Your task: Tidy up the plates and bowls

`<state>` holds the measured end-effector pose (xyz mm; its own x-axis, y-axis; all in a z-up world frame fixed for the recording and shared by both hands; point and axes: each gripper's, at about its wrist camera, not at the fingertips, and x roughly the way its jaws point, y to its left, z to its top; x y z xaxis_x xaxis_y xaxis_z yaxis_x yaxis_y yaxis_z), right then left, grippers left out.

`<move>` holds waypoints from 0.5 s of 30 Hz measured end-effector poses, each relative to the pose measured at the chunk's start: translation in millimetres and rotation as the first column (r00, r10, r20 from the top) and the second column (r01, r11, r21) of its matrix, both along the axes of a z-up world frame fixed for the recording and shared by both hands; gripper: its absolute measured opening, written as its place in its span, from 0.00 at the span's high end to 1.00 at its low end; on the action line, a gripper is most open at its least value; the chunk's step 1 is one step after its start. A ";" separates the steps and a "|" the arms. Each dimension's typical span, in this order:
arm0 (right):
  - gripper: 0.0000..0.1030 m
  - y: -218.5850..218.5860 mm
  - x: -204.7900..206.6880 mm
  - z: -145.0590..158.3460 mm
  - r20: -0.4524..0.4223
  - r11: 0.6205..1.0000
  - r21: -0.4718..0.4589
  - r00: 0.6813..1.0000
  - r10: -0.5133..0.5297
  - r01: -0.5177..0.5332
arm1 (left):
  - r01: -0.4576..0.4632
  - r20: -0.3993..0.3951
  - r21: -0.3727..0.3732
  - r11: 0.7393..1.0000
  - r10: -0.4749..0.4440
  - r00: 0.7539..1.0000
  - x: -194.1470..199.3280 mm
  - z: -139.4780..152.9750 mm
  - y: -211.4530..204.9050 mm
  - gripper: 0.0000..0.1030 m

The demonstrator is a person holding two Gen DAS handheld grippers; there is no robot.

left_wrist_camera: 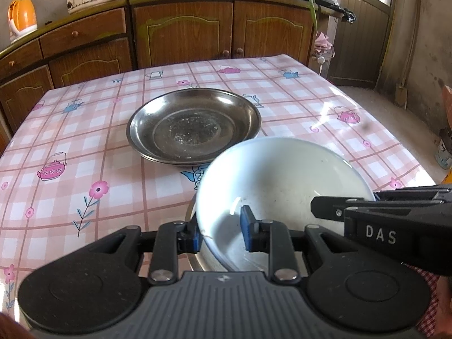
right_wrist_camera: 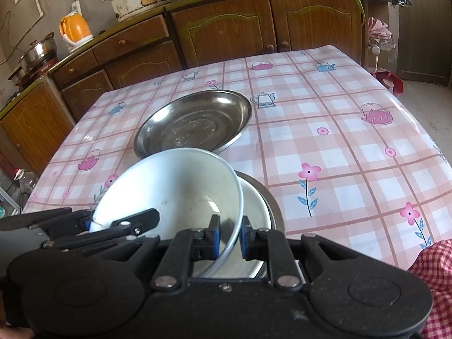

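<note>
Task state: 1 white bowl [left_wrist_camera: 282, 195] is lifted and tilted, gripped at its rim from 2 sides, directly above a second white bowl [right_wrist_camera: 254, 206] that sits in a metal dish [right_wrist_camera: 271, 197] at the near edge of the table [right_wrist_camera: 339, 130]. Whether it is being nested or removed cannot be told. A stack of steel plates [left_wrist_camera: 195, 124] lies at 12 o'clock from the bowl, near the table centre, apparently already gathered. Remaining, by judgement: settling the bowl into its final stack.

Pose: the left gripper [left_wrist_camera: 221, 230] pinches the rim at the bowl's 7 o'clock, 1 blue pad inside, 1 outside. The right gripper [right_wrist_camera: 228, 240] pinches the rim at 5 o'clock, jaws nearly together on the thin wall. Both point obliquely downward toward the table.
</note>
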<state>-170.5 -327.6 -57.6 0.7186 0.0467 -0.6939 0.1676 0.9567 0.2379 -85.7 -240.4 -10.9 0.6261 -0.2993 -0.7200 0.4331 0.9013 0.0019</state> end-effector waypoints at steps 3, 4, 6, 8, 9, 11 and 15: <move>0.81 -0.6 0.3 -2.4 -0.006 1.000 0.003 1.000 -0.001 0.001 | 0.005 -0.003 0.005 1.000 -0.005 1.000 -0.6 -2.0 -0.9 0.75; 0.81 -0.5 0.4 -2.9 -0.007 1.000 0.003 1.000 -0.001 0.001 | 0.006 -0.004 0.007 1.000 -0.005 1.000 -0.9 -2.5 -1.3 0.75; 0.81 -0.9 1.3 -4.3 -0.012 1.000 0.003 1.000 -0.001 0.001 | 0.007 -0.004 0.009 1.000 -0.007 1.000 -1.1 -3.1 -2.0 0.75; 0.81 -1.2 1.4 -5.4 -0.013 1.000 0.001 1.000 -0.003 0.003 | 0.010 -0.005 0.010 1.000 -0.009 1.000 -0.9 -4.0 -2.8 0.75; 0.81 -1.7 1.3 -6.0 -0.015 1.000 0.001 1.000 -0.005 0.005 | 0.012 -0.006 0.012 1.000 -0.012 1.000 -0.9 -4.7 -3.4 0.75; 0.81 -2.2 1.9 -7.5 -0.022 1.000 0.000 1.000 -0.009 0.009 | 0.017 -0.009 0.015 1.000 -0.017 1.000 -1.0 -6.8 -4.9 0.75; 0.81 -3.1 2.2 -8.7 -0.023 1.000 0.005 1.000 -0.012 0.012 | 0.019 -0.003 0.013 1.000 -0.019 1.000 -1.3 -8.2 -5.7 0.73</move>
